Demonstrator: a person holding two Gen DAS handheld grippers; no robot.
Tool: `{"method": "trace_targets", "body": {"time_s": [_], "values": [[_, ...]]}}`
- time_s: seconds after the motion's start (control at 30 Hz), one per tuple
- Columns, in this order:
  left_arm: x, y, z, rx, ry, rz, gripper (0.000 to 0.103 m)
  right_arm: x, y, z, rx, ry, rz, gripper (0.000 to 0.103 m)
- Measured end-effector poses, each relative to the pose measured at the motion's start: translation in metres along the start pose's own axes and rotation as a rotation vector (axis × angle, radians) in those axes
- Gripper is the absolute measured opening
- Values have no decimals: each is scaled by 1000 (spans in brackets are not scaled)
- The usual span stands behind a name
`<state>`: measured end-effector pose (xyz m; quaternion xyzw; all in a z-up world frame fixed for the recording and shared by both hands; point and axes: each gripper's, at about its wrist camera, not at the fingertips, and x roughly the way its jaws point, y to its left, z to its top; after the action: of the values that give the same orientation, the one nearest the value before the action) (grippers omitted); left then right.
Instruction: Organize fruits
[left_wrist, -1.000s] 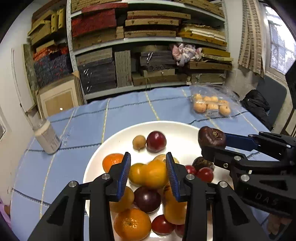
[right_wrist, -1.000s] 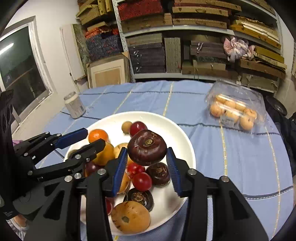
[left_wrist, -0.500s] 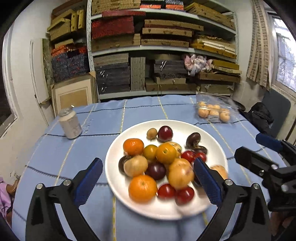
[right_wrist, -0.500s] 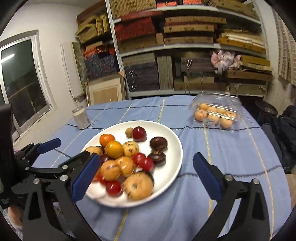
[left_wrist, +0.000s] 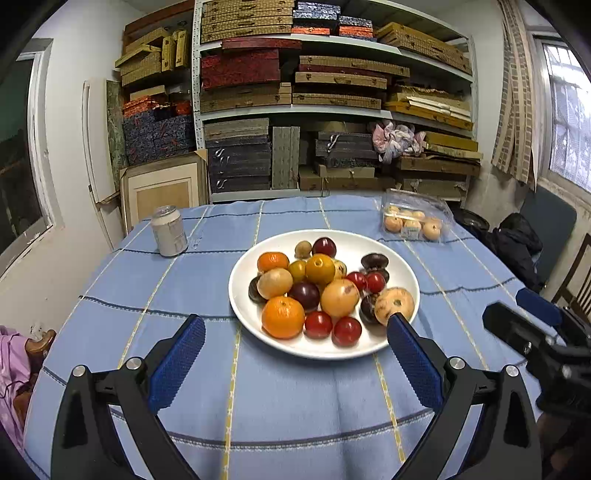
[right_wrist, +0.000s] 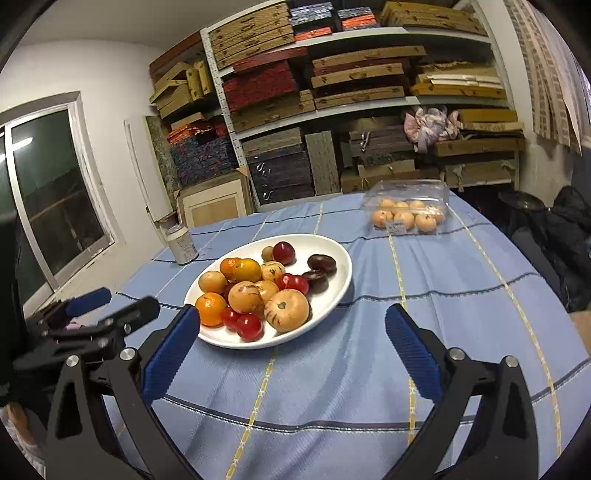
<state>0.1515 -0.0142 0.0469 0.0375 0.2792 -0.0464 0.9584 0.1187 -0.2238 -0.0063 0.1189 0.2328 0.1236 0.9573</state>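
Note:
A white plate (left_wrist: 402, 258) on the blue checked tablecloth holds several fruits: oranges (left_wrist: 282, 316), red cherry tomatoes (left_wrist: 346, 331), dark plums (left_wrist: 374, 260) and tan round fruits (left_wrist: 394, 302). The plate also shows in the right wrist view (right_wrist: 338, 291). My left gripper (left_wrist: 295, 363) is open and empty, held back from the plate's near rim. My right gripper (right_wrist: 291, 358) is open and empty, near the plate's front right. Each gripper shows at the edge of the other's view.
A clear plastic box of small orange fruits (left_wrist: 412, 221) sits at the table's far right, also in the right wrist view (right_wrist: 406, 216). A white can (left_wrist: 169, 230) stands at the far left. Shelves of stacked boxes fill the back wall. A dark chair (left_wrist: 546, 229) stands on the right.
Both grippers opened wide and pulled back from the plate. The right gripper let go of the dark plum, which now lies on the plate's far right side.

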Motion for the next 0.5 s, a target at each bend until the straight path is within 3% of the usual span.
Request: {"method": "trace_targets", "body": {"time_s": [0.2,0.5], "values": [[-6,-10,-9,36,-59,54,99,4,-11,2,41,15,8,98],[7,-5,-11,22,-10,34,99,4,-14,3,54,17,14,98]]}}
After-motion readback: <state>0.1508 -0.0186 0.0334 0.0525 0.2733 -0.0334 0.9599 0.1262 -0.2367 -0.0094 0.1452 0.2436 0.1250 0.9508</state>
